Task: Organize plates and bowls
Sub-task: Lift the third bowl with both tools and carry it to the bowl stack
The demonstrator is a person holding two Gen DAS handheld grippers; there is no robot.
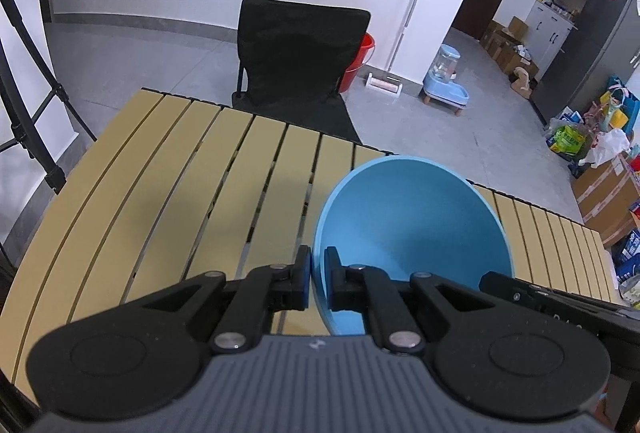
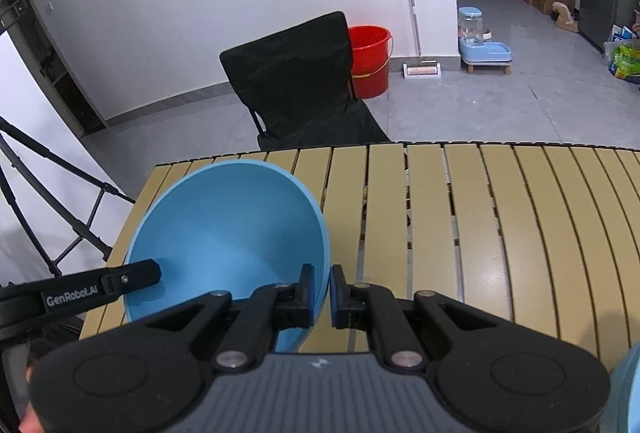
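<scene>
Bowl [image 1: 412,225] rim pinched (both tools) — bucket [image 2: 368,57] unobstructed rightward.

The left gripper [image 1: 318,275] and right gripper [image 2: 321,293] each pinch a rim of the bowl [image 1: 412,217]. Both point steeply down. They seem to face inward from opposite sides.

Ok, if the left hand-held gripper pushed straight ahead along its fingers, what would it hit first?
The left hand-held gripper is already shut on the rim of the blue bowl, so the bowl travels with it. Beyond that, probably the slatted table, though depth is unclear.
</scene>
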